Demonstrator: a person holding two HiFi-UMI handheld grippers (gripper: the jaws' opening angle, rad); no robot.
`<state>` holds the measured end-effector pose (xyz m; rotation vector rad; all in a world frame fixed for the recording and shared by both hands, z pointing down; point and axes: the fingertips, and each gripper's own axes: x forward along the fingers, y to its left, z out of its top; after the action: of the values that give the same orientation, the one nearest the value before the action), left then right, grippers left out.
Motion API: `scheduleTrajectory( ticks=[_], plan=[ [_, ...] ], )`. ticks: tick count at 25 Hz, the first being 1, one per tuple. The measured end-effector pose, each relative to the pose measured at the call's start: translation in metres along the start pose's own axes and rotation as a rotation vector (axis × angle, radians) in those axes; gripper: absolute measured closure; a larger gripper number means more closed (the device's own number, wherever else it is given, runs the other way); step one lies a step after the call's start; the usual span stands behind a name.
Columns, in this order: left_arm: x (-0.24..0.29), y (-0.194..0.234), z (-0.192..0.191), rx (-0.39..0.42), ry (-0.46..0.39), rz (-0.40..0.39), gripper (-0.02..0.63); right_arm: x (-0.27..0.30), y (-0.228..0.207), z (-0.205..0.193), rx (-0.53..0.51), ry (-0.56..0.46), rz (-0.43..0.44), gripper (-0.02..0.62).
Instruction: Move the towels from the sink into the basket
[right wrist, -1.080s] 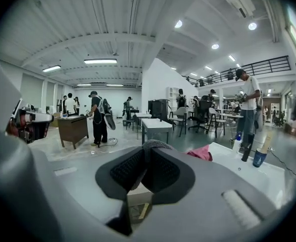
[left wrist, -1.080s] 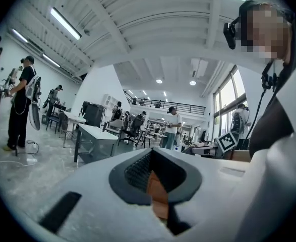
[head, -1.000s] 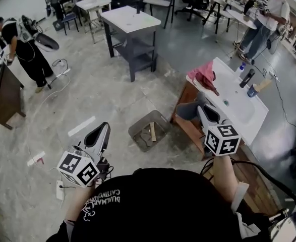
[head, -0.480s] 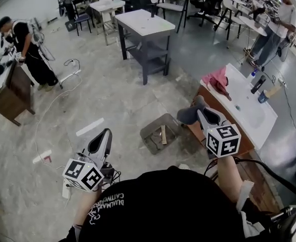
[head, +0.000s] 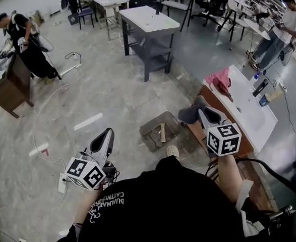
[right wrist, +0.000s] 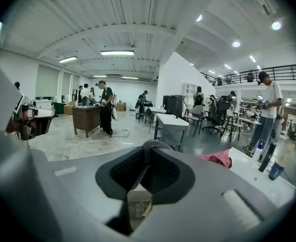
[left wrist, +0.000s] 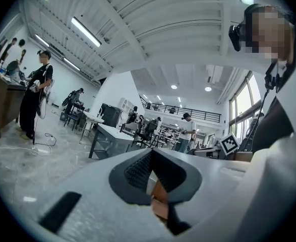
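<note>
My right gripper [head: 201, 108] is shut on a grey towel [head: 188, 115], which hangs in front of the wooden sink cabinet, to the right of and above the grey basket [head: 146, 130] on the floor. In the right gripper view a bit of this towel [right wrist: 156, 144] bulges over the closed right gripper [right wrist: 149, 149]. A pink towel [head: 219, 79] [right wrist: 218, 158] lies on the far end of the white sink [head: 253, 119]. My left gripper [head: 108, 132] [left wrist: 150, 153] hangs shut and empty over the floor, left of the basket.
The basket holds a small wooden piece [head: 162, 132]. Bottles [head: 261, 87] stand at the sink's back edge. A grey table [head: 150, 21] stands beyond the basket, and a cable [head: 62, 79] trails on the floor. People stand at far left [head: 24, 39] and far right [head: 284, 24].
The right gripper with the grey towel has drawn slightly nearer the basket. The left gripper has shifted a little too. A shoe tip now shows below the basket.
</note>
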<state>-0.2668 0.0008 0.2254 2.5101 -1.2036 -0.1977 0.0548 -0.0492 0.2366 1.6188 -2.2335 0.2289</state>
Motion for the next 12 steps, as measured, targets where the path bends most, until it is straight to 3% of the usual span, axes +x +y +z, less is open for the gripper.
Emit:
scheduleTrajectory(
  ticks=[12],
  plan=[
    [0.032, 0.015, -0.008, -0.004, 0.019, 0.019, 0.604, 0.034, -0.011, 0.000, 0.009, -0.012, 0.036, 0.541]
  ],
)
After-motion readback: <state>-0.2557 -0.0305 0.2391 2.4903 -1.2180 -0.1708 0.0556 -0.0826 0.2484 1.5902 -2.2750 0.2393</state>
